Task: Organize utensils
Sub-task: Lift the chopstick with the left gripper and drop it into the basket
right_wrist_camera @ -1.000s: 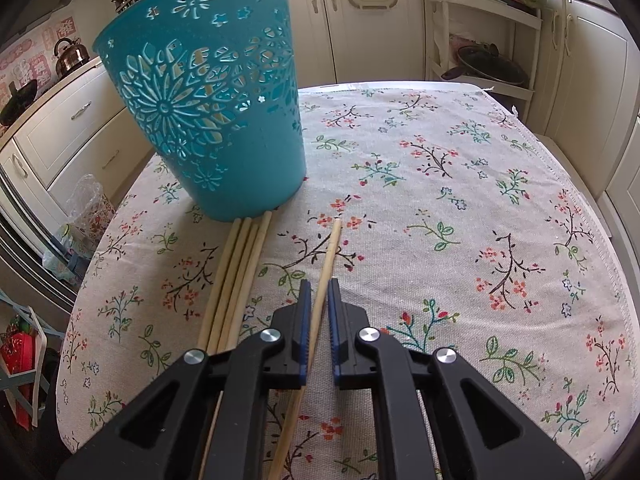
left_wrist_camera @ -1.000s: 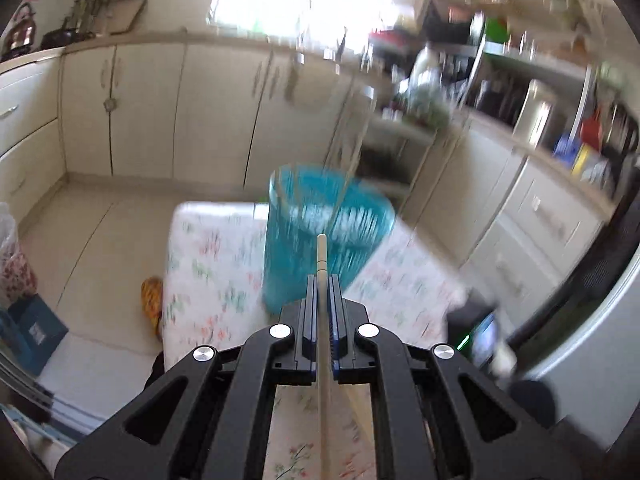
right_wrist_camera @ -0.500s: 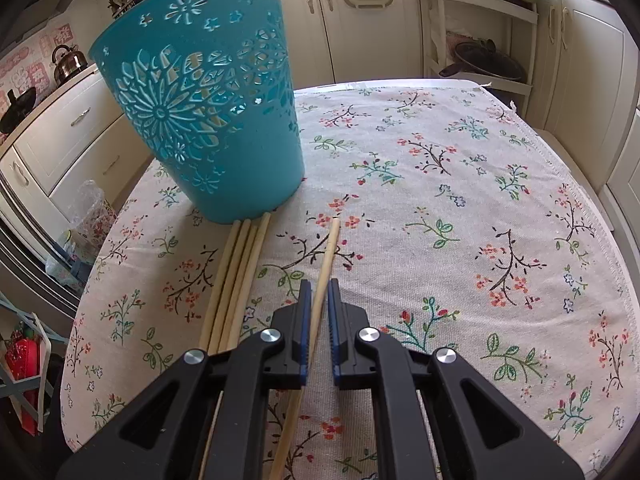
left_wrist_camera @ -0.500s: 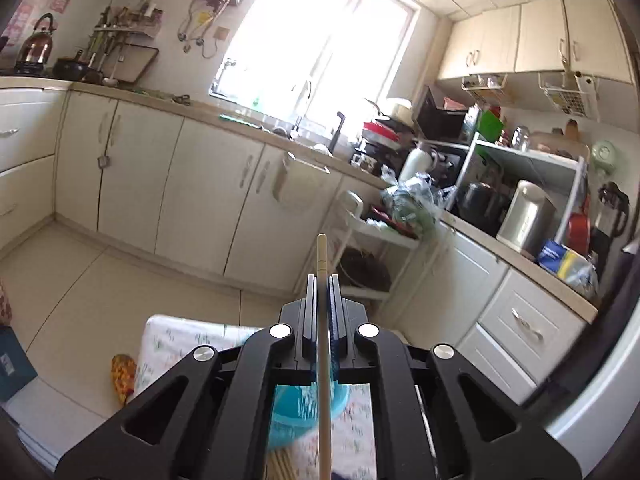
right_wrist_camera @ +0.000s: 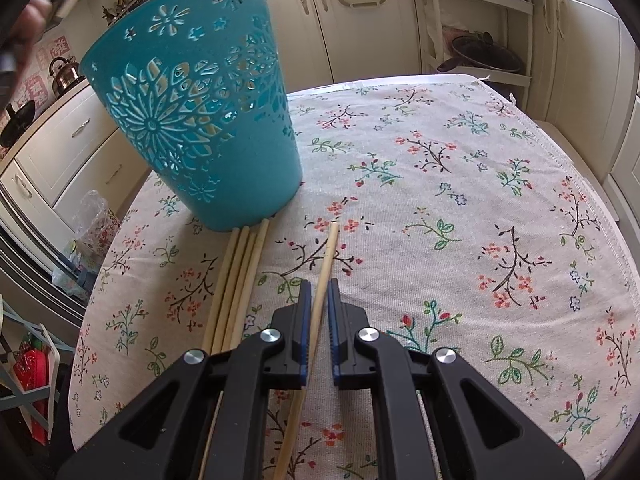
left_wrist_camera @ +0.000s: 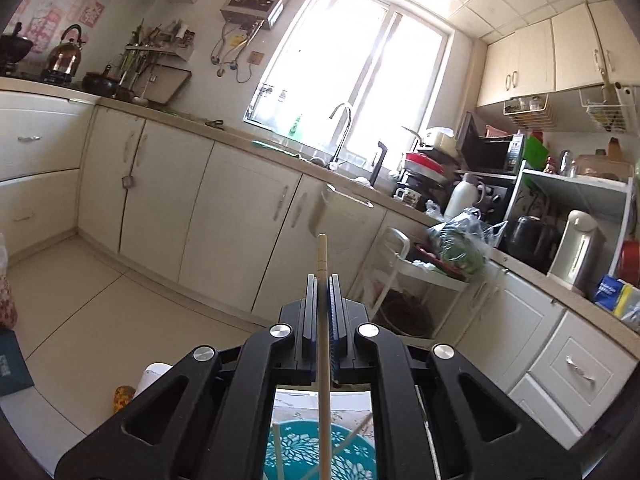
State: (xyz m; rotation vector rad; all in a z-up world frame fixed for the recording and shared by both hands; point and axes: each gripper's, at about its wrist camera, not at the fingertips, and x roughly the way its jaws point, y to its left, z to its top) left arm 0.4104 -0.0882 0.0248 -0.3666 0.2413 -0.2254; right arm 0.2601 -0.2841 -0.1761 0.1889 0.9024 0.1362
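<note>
so the left gripper (left_wrist_camera: 323, 280) is clamped tight on one chopstick (left_wrist_camera: 322, 256) right above the teal basket (right_wrist_camera: 196, 120); the right gripper (right_wrist_camera: 316, 292) looks nipped onto a lone chopstick (right_wrist_camera: 326, 264) flat on the tablecloth (right_wrist_camera: 460, 208) just beside that basket; four more chopsticks (right_wrist_camera: 238, 280) touch its base, i think.

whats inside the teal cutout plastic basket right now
Seen from above in the left wrist view, the teal cutout plastic basket holds at least two pale wooden chopsticks leaning inside. The gripper body covers most of its interior, so the total count is hidden.
</note>
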